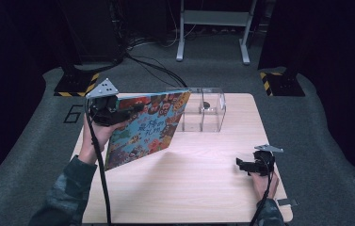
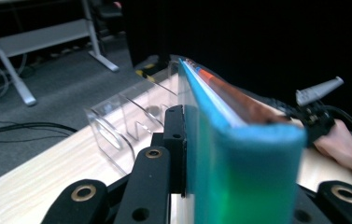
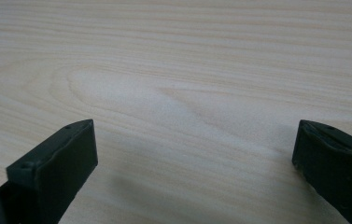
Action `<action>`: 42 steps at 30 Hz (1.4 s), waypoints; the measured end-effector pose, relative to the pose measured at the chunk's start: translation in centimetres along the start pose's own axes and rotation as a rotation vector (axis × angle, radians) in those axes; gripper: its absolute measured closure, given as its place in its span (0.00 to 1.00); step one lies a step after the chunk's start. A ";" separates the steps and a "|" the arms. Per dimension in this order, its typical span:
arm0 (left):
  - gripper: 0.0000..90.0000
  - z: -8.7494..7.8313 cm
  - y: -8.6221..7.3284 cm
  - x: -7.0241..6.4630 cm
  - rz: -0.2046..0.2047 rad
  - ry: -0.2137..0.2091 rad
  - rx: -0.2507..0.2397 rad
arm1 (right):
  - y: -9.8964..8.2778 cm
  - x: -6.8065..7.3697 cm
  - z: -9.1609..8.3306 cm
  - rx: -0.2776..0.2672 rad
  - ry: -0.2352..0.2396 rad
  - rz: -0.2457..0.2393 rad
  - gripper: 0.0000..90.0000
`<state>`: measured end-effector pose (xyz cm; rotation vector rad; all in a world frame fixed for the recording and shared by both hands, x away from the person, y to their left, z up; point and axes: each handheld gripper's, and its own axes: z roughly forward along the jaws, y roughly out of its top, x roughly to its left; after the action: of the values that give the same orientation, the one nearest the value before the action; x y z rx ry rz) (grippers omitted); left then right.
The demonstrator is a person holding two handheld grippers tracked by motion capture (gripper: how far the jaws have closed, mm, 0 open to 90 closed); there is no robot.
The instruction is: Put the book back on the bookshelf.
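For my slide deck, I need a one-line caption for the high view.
Left gripper lifts a colourful picture book off the wooden table beside a clear divided organizer; right gripper rests open.

Lab or recording studio, not a home. Dark curtained surround; grey carpet floor (image 1: 203,70) with a painted number. Stand bases marked with yellow-black hazard tape (image 1: 77,84) flank a small wooden tabletop (image 1: 198,179). Loose black cables (image 1: 151,63) run across the floor toward a grey metal frame (image 1: 213,28) at the back. Lighting concentrated on the tabletop.
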<state>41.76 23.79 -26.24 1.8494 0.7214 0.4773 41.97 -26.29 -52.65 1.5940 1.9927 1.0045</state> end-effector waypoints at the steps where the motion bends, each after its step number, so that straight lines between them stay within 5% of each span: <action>1: 0.90 0.1 0.1 0.1 -0.001 0.011 0.001 | 0.0 0.1 0.0 0.004 -0.004 0.003 0.00; 10: 0.90 0.8 1.4 0.2 -0.005 0.076 -0.012 | 0.1 0.5 0.3 0.025 -0.027 -0.047 0.00; 42: 0.90 5.2 3.5 0.6 -0.097 0.223 -0.104 | 0.1 0.4 0.3 0.018 -0.021 -0.045 0.00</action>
<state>46.32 19.71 -24.94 1.6721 0.9147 0.6518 42.10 -25.84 -52.75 1.5560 2.0202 0.9518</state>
